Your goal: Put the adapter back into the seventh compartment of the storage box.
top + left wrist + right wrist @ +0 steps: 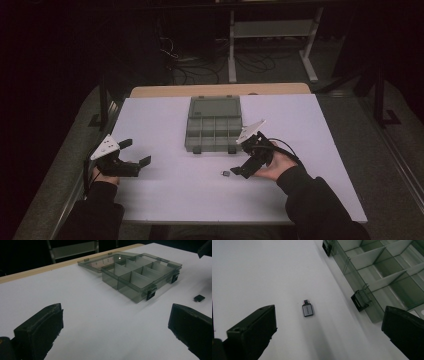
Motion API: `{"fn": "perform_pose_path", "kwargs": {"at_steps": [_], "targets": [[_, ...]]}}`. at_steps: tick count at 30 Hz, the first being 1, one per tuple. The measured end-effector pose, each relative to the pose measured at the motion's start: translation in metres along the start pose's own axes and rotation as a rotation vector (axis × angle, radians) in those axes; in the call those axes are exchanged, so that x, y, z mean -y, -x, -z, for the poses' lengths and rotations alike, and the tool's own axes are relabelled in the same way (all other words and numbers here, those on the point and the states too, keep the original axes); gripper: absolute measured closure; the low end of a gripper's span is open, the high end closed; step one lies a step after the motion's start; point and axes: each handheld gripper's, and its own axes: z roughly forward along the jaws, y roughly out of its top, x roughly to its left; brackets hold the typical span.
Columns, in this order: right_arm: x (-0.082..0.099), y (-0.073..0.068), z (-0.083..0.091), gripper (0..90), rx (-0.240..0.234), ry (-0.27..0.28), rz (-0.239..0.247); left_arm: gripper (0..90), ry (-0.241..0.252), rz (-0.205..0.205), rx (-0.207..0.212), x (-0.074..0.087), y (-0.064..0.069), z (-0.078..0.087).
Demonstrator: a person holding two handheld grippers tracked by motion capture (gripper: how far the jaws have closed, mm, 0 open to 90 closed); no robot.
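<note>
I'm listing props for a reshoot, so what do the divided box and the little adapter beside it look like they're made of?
Divided box: smoky translucent plastic, glossy; dividers show through its walls, black latches in front. Little adapter: apparently a brushed grey metal shell with a dark end, though possibly plastic.

We see a glossy, translucent smoky plastic organizer box (140, 275) on a matt white table (165, 190); a wooden edge (150, 91) lies at twelve o'clock.
</note>
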Motion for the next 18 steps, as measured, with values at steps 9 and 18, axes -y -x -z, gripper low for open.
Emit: {"fn": "perform_pose_path", "kwargs": {"at_steps": [9,18], "targets": [[-0.002,-0.003,-0.012,0.0,-0.021,-0.029,0.024,0.0,-0.001,-0.001,0.001,0.0,0.0,0.0],[-0.004,-0.005,-0.023,0.0,-0.041,-0.055,0.038,0.0,-0.002,-0.002,0.002,0.0,0.0,0.0]]}}
